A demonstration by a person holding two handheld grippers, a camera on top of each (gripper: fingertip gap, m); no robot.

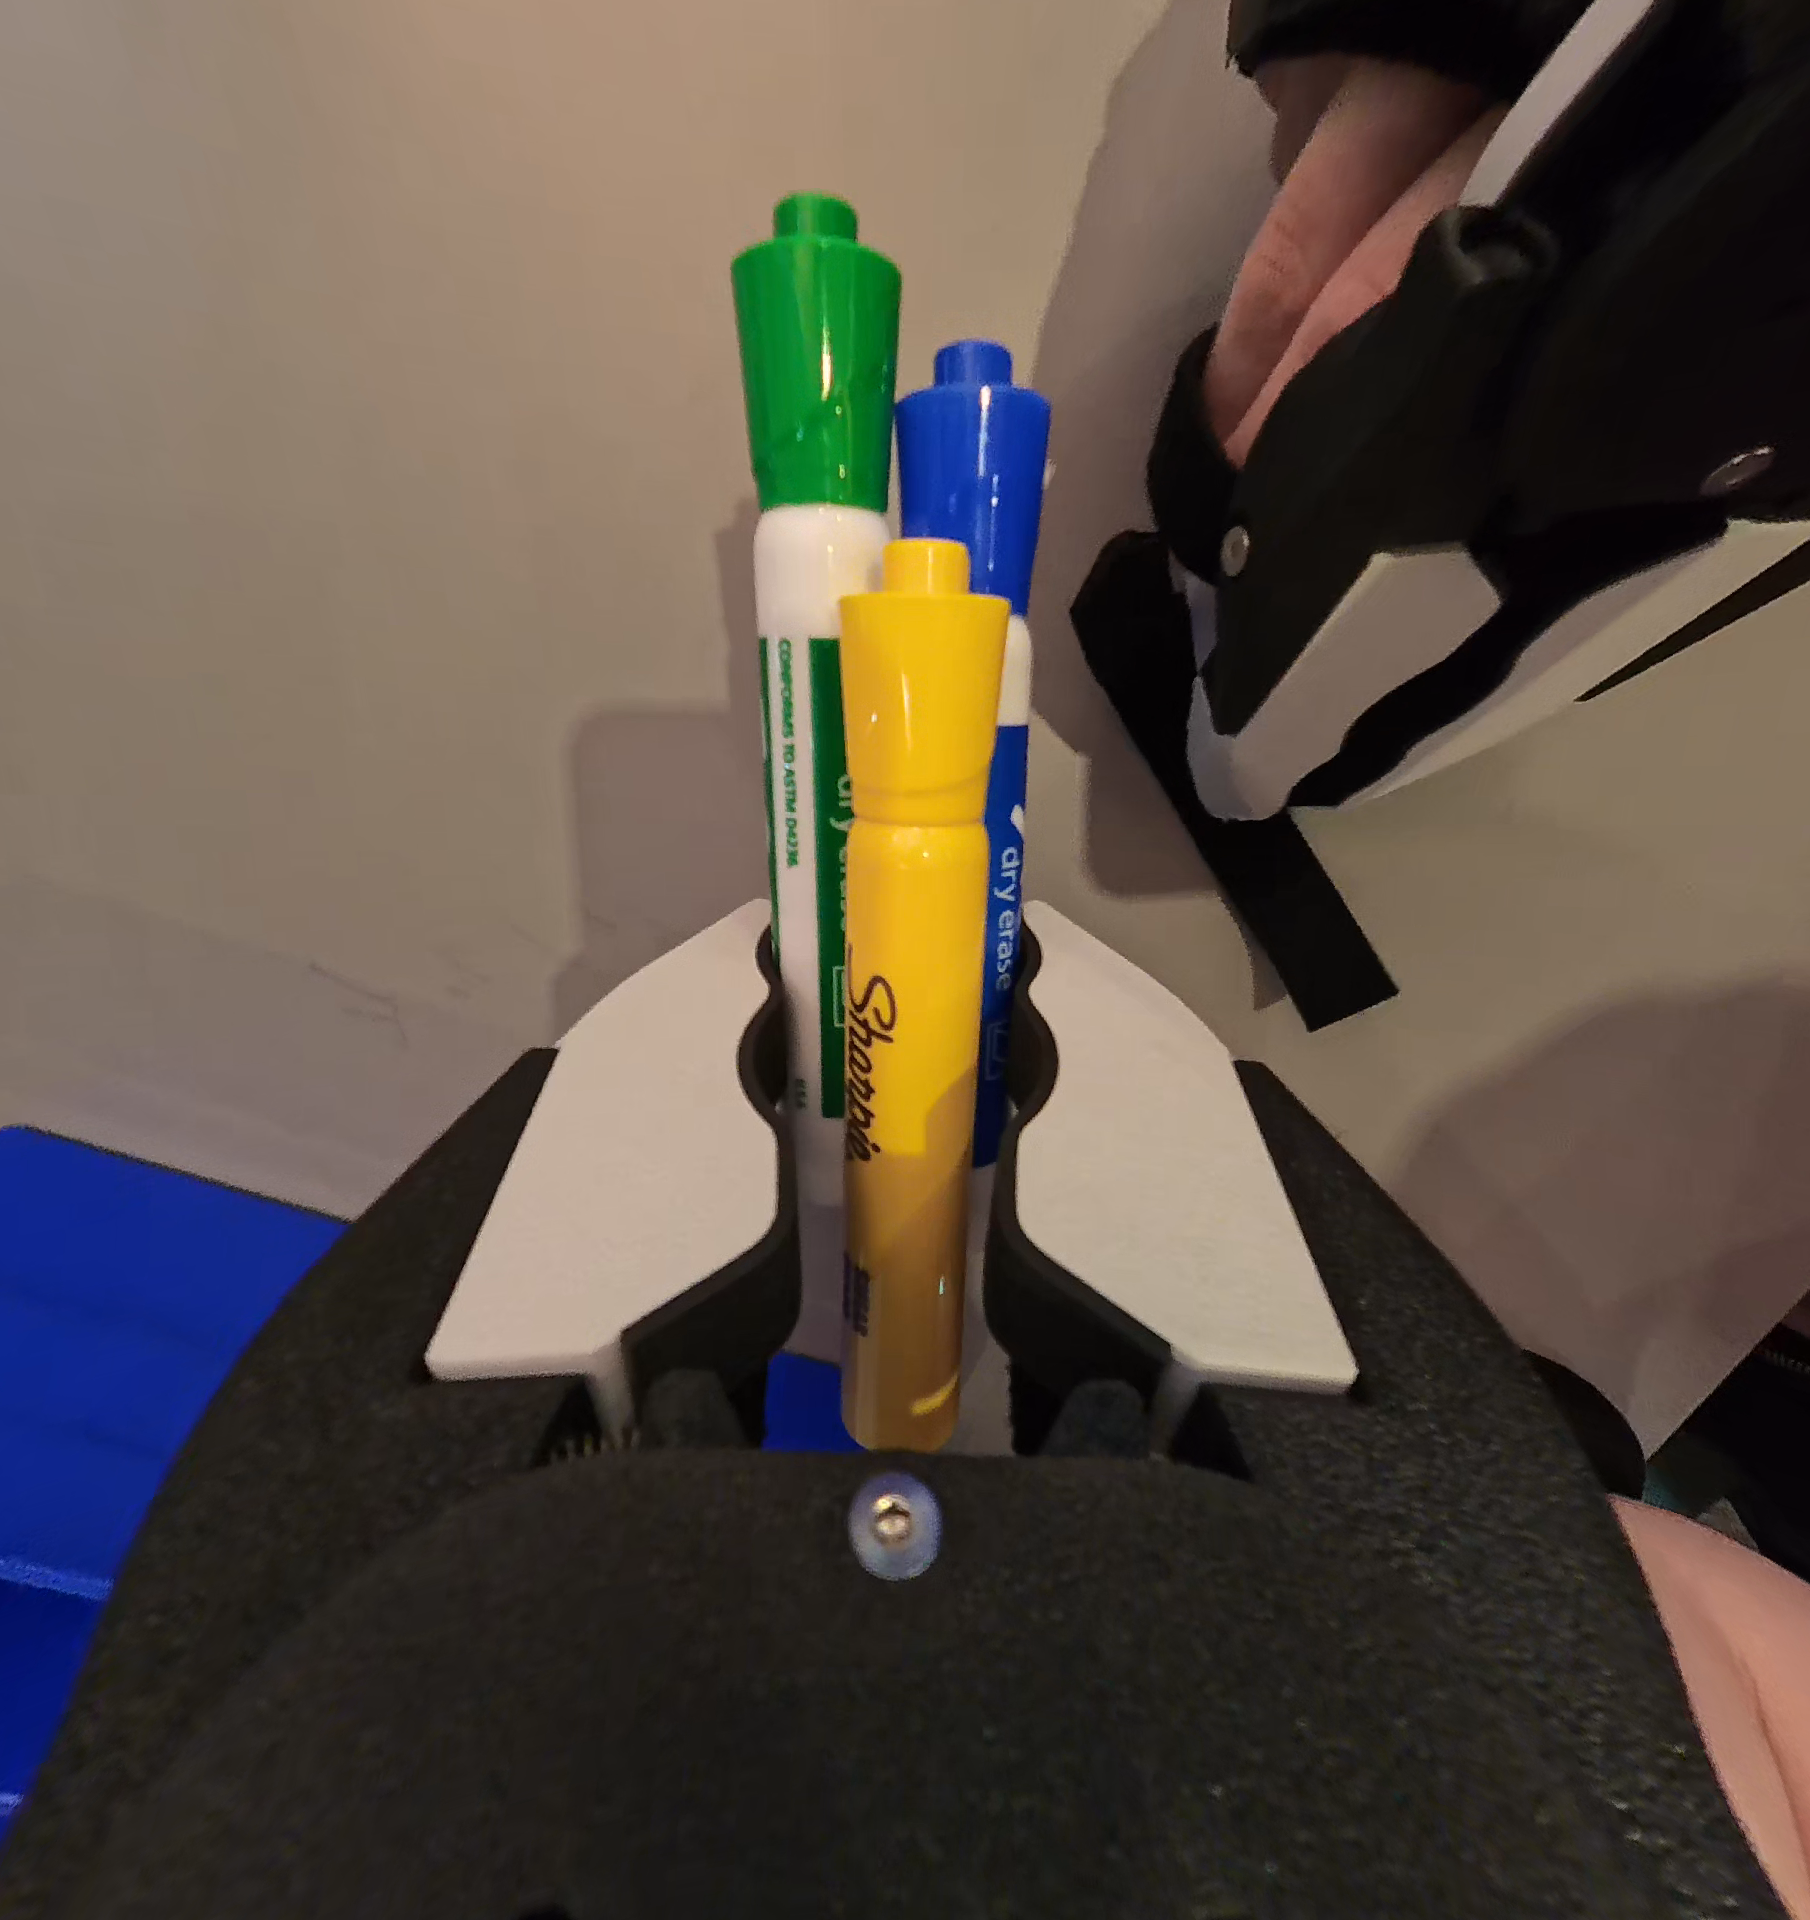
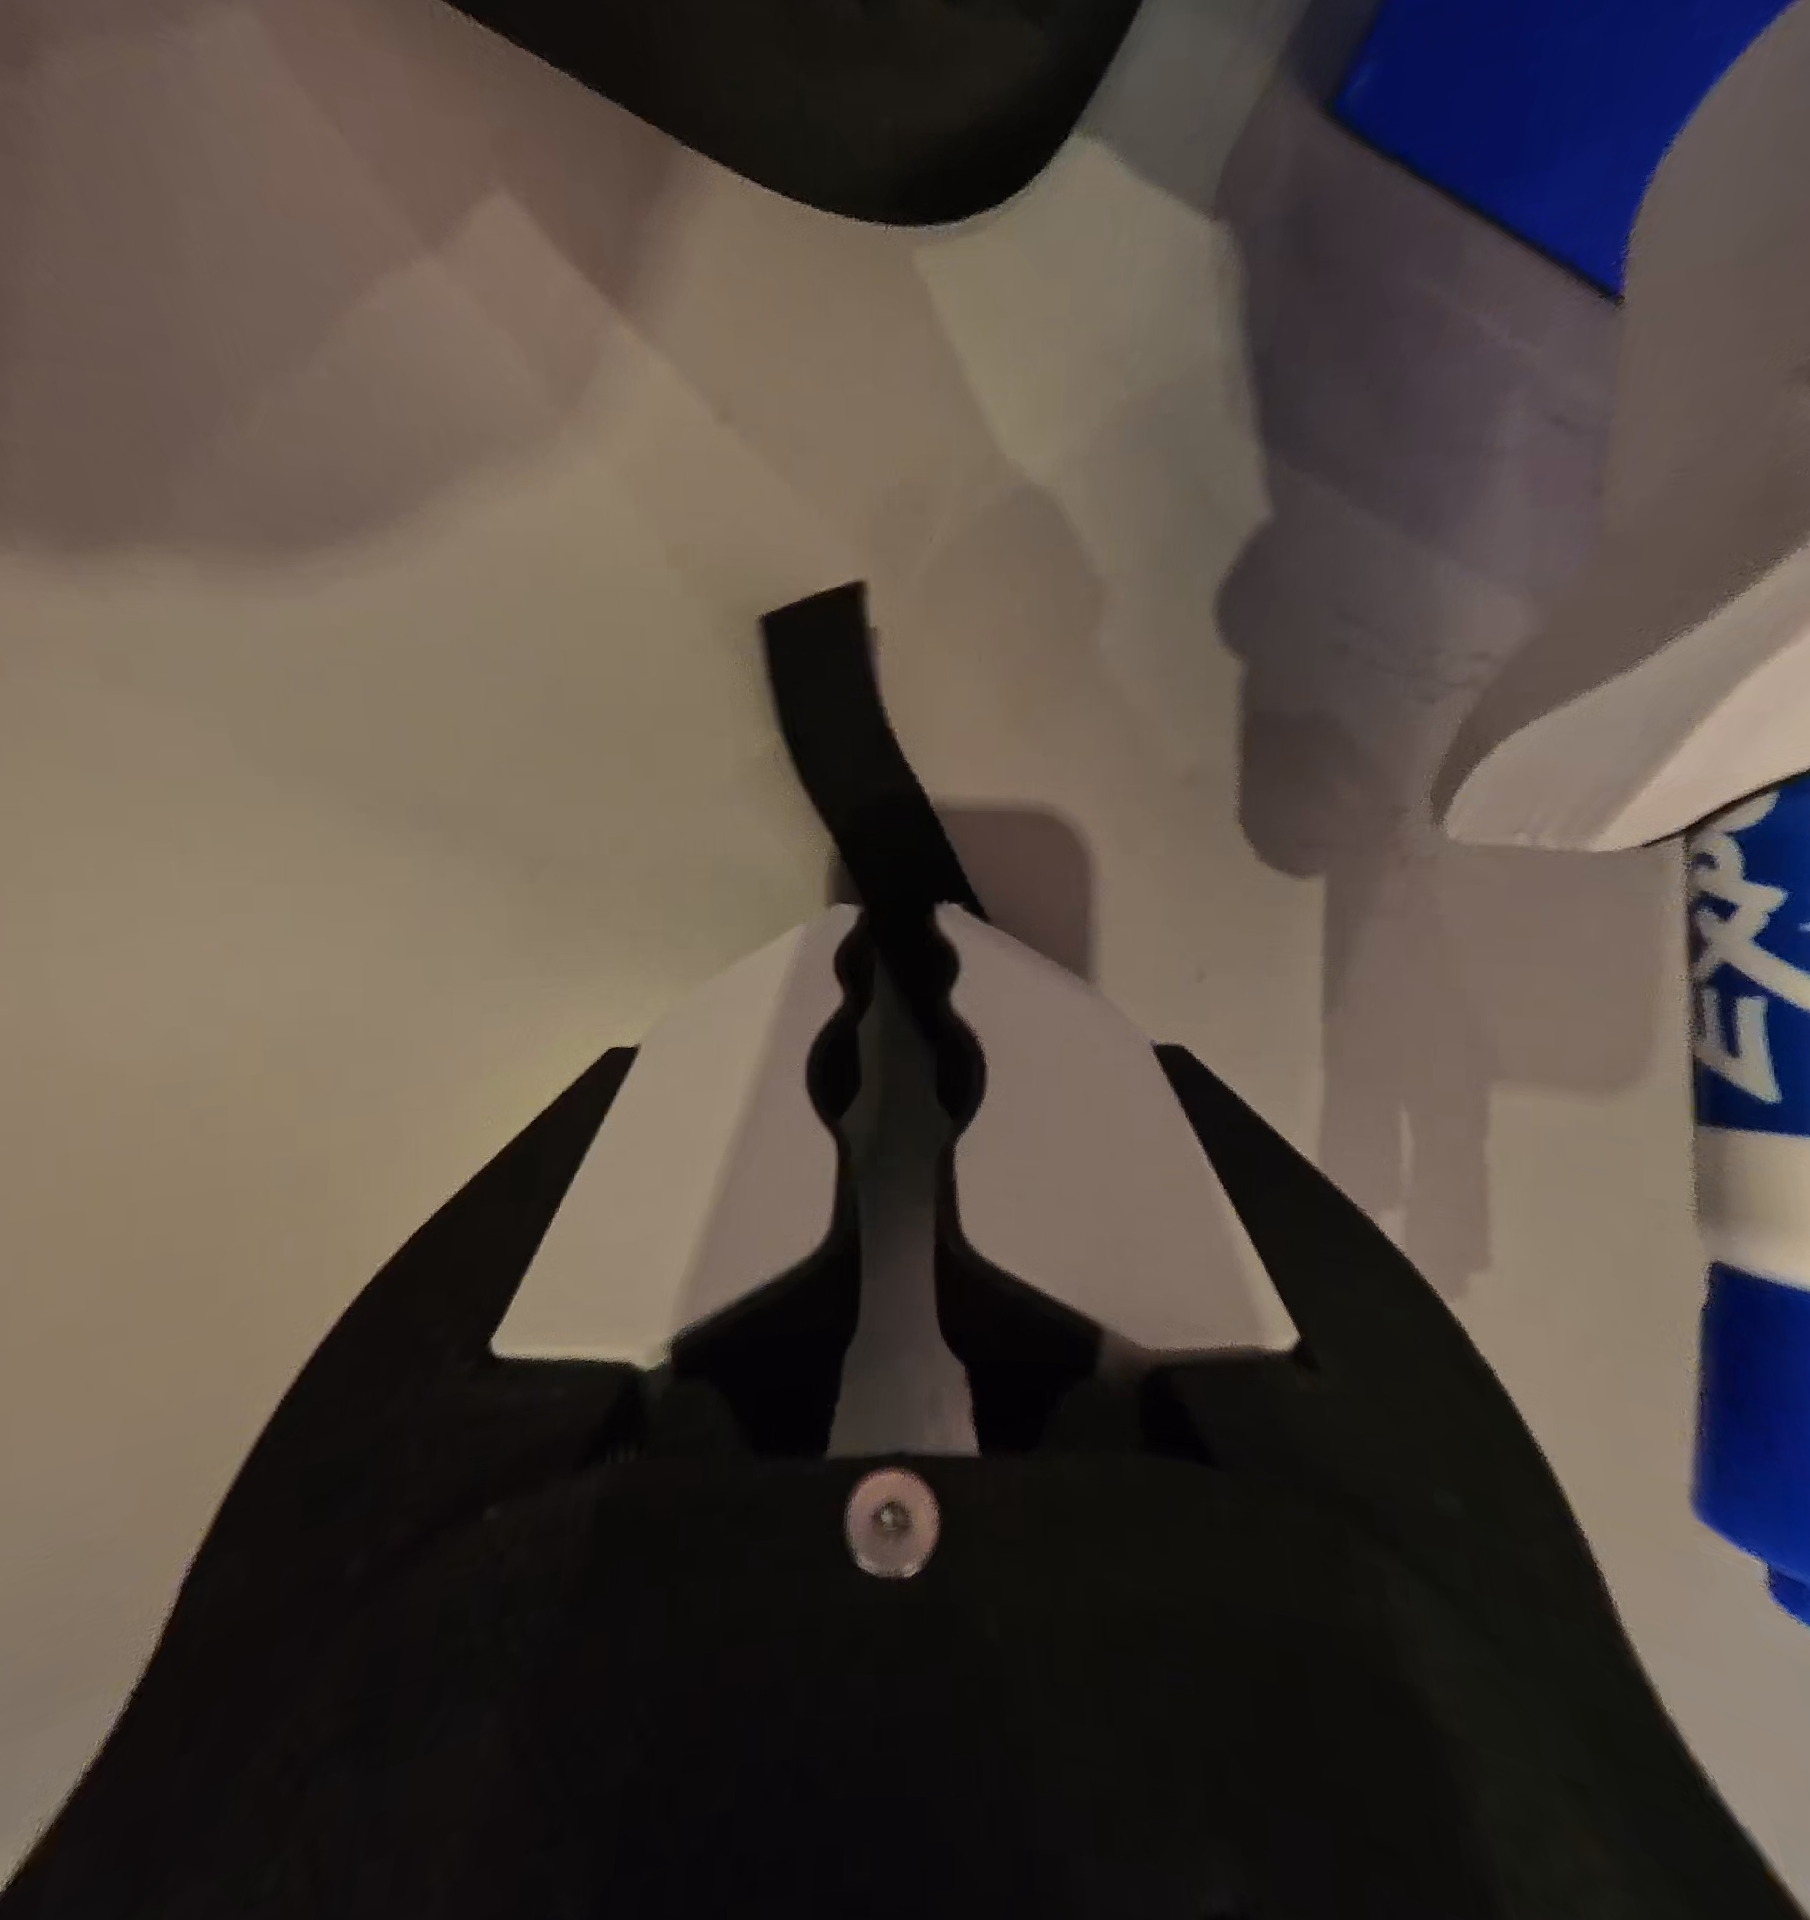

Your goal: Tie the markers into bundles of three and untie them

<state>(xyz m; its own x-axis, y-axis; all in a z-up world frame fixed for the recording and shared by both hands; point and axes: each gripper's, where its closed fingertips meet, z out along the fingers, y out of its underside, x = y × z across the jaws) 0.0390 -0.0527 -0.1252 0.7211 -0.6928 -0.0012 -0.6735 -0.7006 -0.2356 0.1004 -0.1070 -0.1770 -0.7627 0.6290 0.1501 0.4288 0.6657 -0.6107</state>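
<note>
My left gripper (image 1: 899,940) is shut on three markers that stick out forward between its fingers: a green one (image 1: 816,436), a blue one (image 1: 979,488) and a yellow one (image 1: 916,883) in front. My right gripper (image 2: 896,883) is shut on a black strap (image 2: 839,707) whose free end curls beyond its tips. In the left wrist view the right gripper (image 1: 1228,790) hangs to the right of the markers, apart from them, with the strap (image 1: 1296,914) dangling. The blue marker (image 2: 1774,1226) also shows at the right edge of the right wrist view.
The white table surface (image 1: 309,520) fills the background. A blue box (image 1: 80,1351) lies at the lower left of the left wrist view. A hand (image 1: 1327,260) holds the right gripper. A dark rounded object (image 2: 828,94) sits at the top of the right wrist view. The dark rounded object (image 2: 828,94) is about equally far from each gripper, around 15 centimeters.
</note>
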